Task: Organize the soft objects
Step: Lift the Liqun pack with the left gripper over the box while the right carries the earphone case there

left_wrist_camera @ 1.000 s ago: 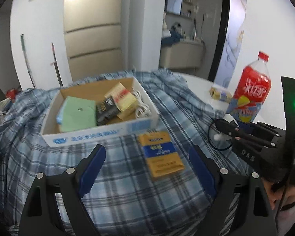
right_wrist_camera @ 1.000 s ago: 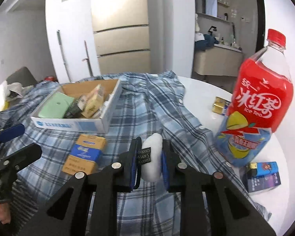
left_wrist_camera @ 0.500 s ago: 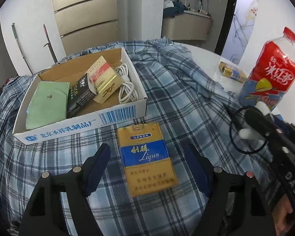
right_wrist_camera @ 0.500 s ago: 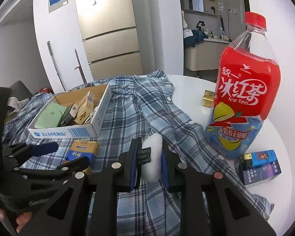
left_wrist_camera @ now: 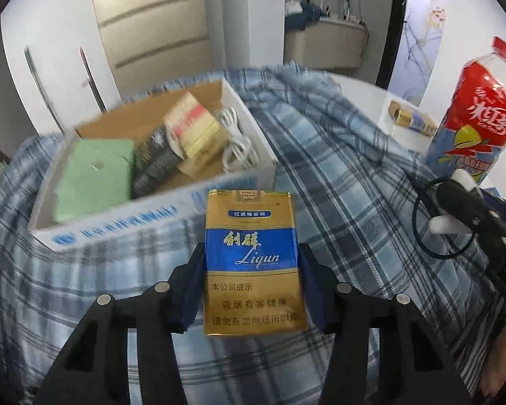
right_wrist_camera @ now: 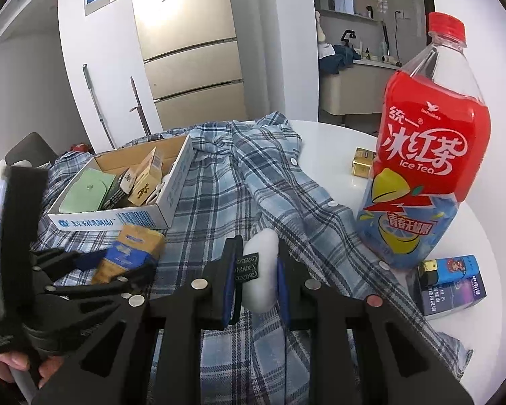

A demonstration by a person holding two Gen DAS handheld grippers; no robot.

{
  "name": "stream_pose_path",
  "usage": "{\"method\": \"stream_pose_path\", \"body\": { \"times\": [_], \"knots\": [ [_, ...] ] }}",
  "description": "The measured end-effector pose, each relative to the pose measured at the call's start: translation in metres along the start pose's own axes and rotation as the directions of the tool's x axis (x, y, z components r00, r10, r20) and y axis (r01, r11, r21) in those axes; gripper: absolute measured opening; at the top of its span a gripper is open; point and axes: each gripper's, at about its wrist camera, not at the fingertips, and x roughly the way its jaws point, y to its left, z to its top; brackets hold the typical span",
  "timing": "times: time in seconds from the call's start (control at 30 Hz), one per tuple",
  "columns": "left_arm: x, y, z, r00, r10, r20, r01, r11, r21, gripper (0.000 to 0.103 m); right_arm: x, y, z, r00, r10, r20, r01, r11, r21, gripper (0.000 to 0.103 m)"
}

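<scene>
My left claw [left_wrist_camera: 252, 281], jaws just closing, pinches the cigarette pack [left_wrist_camera: 252, 256] for boxing, while my right claw [right_wrist_camera: 255, 278] squeezes a white plush [right_wrist_camera: 261, 270].

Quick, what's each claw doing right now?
Left gripper: its jaws have just been closing, and now it is shut on the yellow-and-blue pack.
Right gripper: shut on a white fluffy thing with a black loop.

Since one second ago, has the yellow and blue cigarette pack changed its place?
Yes. The cigarette pack lay flat on the plaid shirt, short of the cardboard box; now it overlaps the box's front wall, between the left hand-held gripper pads.
</scene>
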Motion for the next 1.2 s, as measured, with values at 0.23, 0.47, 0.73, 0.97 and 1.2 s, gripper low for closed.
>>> {"method": "stream_pose_path", "body": {
  "times": [0.23, 0.47, 0.73, 0.97, 1.2],
  "knots": [
    [-0.061, 0.021, -0.024, 0.98, 0.013, 0.197, -0.016, 1.0, 0.01, 0.054, -0.004, 0.007, -0.001, 0.997, 0.07, 0.021, -0.069, 0.997, -0.04, 0.021],
    [-0.1, 0.042, -0.043, 0.954, 0.006, 0.3, 0.0, 1.0, -0.02, 0.054, -0.018, 0.029, -0.004, 0.987, 0.134, 0.09, -0.119, 0.981, -0.155, 0.021],
    [-0.11, 0.056, -0.056, 0.928, 0.031, 0.373, -0.018, 0.999, -0.037, 0.054, -0.024, 0.036, -0.005, 0.977, 0.166, 0.132, -0.139, 0.972, -0.191, 0.021],
    [-0.125, 0.06, -0.051, 0.911, 0.022, 0.411, -0.005, 0.999, -0.044, 0.054, -0.03, 0.049, -0.003, 0.975, 0.148, 0.163, -0.107, 0.965, -0.239, 0.021],
    [-0.149, 0.073, -0.023, 0.888, 0.028, 0.46, -0.01, 0.999, -0.041, 0.054, -0.051, 0.074, 0.024, 0.962, 0.17, 0.215, -0.109, 0.958, -0.267, 0.021]
  ]
}}
